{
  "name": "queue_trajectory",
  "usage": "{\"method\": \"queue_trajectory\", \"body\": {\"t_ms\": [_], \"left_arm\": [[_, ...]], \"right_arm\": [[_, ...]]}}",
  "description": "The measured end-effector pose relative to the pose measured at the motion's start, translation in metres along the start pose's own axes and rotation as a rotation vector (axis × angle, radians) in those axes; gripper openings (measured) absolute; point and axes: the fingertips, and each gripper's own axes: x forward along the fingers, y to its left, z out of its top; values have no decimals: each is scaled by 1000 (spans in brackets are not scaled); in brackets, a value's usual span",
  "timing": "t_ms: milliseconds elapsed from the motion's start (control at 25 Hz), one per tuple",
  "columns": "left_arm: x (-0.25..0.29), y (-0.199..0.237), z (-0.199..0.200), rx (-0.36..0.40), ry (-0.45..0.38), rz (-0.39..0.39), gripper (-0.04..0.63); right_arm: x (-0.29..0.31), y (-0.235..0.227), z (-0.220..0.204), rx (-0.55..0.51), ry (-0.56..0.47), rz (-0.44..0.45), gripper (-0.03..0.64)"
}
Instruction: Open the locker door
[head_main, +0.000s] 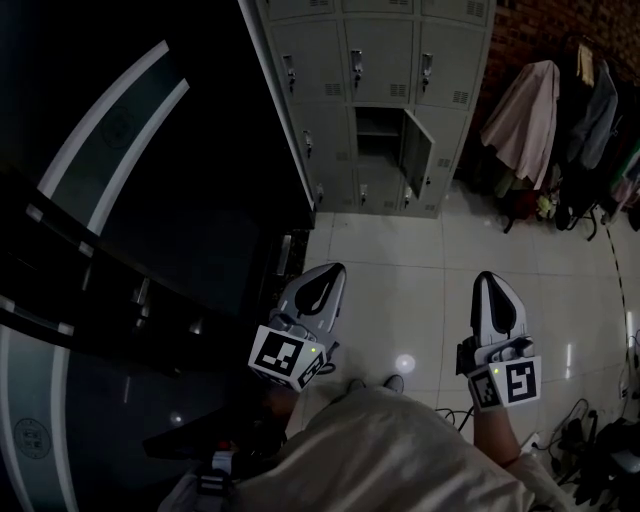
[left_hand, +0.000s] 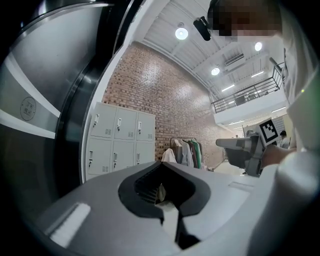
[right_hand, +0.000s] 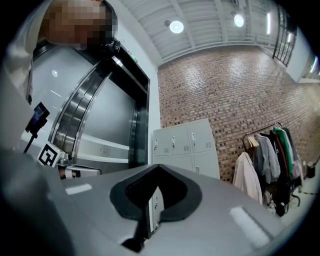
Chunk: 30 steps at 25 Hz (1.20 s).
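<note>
A bank of grey lockers (head_main: 385, 60) stands against the far wall. One middle-column door (head_main: 418, 152) hangs open to the right, showing an empty compartment (head_main: 378, 135) with a shelf; the other doors are closed. My left gripper (head_main: 333, 270) and right gripper (head_main: 487, 278) are held low near my body over the tiled floor, well short of the lockers. Both are shut with nothing between the jaws. In the left gripper view the lockers (left_hand: 120, 140) appear beyond the closed left gripper (left_hand: 162, 165). In the right gripper view they (right_hand: 185, 145) show above the closed right gripper (right_hand: 157, 167).
A dark glossy wall with curved light stripes (head_main: 150, 200) runs along the left up to the lockers. A clothes rack with hanging coats (head_main: 560, 110) stands at the right against a brick wall (head_main: 530, 30). Cables (head_main: 590, 440) lie on the floor at lower right.
</note>
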Motion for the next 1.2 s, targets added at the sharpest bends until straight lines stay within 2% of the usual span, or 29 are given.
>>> {"method": "queue_trajectory", "body": {"t_ms": [200, 440, 1000, 1200], "left_arm": [[-4, 0, 0, 1, 11, -17, 0], [3, -1, 17, -11, 42, -46, 0], [-5, -12, 9, -22, 80, -40, 0], [-11, -21, 20, -21, 85, -49, 0]], "right_arm": [[-2, 7, 1, -10, 4, -6, 0], [7, 8, 22, 2, 16, -11, 0], [-5, 14, 23, -27, 47, 2, 0], [-12, 19, 30, 5, 55, 5, 0]]}}
